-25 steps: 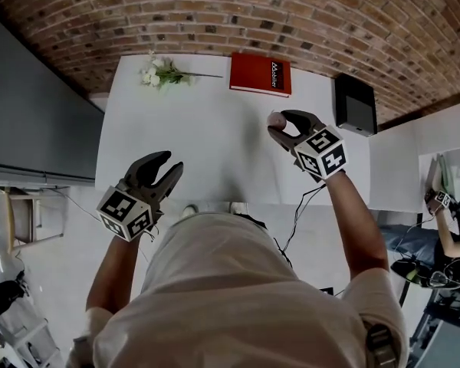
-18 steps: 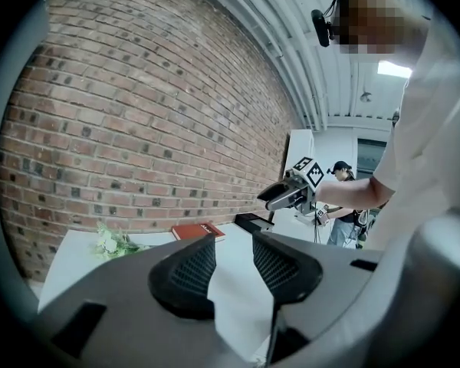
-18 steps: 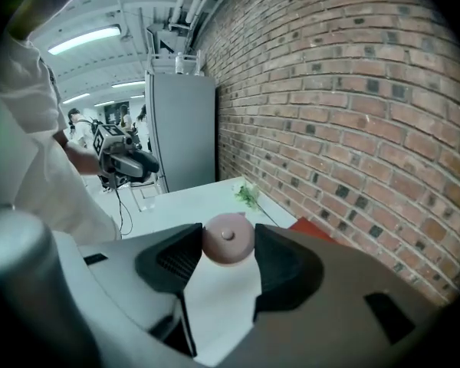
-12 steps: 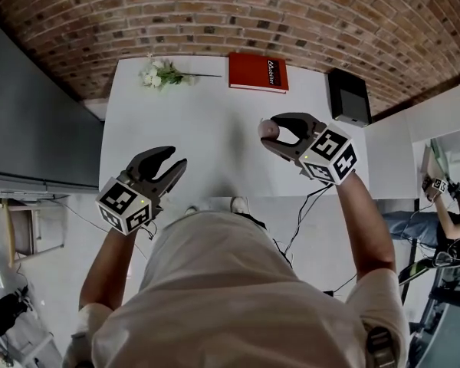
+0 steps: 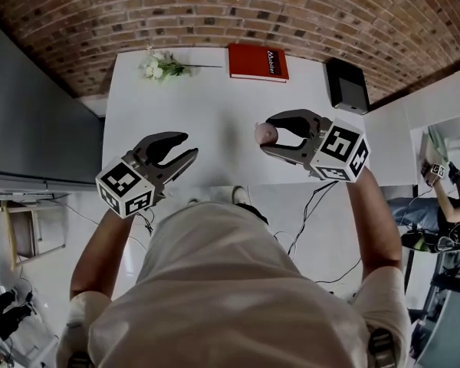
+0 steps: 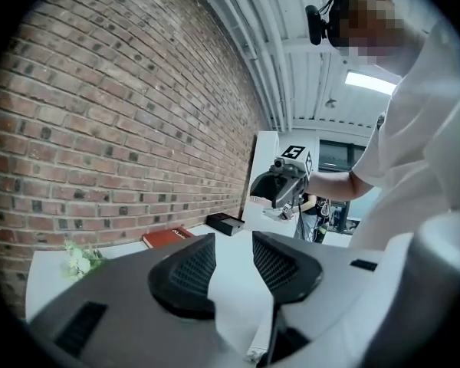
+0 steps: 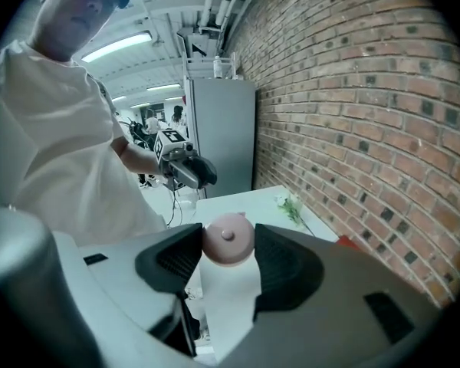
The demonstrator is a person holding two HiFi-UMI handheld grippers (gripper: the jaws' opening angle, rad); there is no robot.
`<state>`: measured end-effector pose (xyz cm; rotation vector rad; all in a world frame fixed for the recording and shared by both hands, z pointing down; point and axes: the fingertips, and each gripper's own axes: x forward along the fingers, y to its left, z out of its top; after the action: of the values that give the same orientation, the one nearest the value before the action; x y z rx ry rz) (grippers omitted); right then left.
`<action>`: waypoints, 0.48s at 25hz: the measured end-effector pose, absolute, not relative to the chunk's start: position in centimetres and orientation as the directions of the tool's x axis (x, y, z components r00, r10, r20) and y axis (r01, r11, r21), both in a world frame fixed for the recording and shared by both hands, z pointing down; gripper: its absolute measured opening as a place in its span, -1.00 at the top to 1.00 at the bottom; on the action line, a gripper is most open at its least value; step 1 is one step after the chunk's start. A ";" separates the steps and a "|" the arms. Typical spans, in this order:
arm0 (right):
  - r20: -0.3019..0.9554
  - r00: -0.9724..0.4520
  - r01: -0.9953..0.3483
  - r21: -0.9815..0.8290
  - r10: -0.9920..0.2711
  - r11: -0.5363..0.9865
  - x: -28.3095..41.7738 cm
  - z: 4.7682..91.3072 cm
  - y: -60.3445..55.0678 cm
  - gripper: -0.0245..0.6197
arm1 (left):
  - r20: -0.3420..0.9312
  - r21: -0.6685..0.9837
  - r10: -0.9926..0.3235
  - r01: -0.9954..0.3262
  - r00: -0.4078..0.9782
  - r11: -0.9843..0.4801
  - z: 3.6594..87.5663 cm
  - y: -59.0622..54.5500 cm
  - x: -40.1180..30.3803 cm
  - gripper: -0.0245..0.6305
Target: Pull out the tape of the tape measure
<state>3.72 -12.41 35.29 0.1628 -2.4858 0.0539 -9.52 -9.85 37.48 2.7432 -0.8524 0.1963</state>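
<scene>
— What's the worry?
— The right gripper (image 5: 267, 135) has its fingers (image 7: 172, 263) clamped on the round pink tape measure (image 7: 228, 240) by its sides only, lifted above the worktop (image 5: 184, 106), right of centre
— And the left gripper (image 6: 234, 261)?
— Fingers wide, empty. I can't see the tape's tab; a pull could spin the case loose and drop it

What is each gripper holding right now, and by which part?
The right gripper clamps the pink round tape measure by opposite sides of its case rim. The left gripper holds nothing, jaws apart.
</scene>
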 end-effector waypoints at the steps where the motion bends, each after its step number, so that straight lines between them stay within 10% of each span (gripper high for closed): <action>1: 0.606 -0.790 -0.112 -0.003 -0.087 0.994 3.4 35.2 -11.9 0.24 | 0.200 0.204 -0.517 -0.551 0.833 -0.809 37.2 -9.7 -9.4 0.48; 12: 0.579 -0.805 0.142 -0.031 0.134 0.989 0.1 33.6 -5.7 0.24 | 0.127 0.204 -0.240 -0.262 0.962 -0.943 34.1 -7.3 -7.2 0.47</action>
<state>0.11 -5.69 33.57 -0.1922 -2.5163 -0.0188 -7.21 -7.30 34.06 2.8931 -0.3750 0.1483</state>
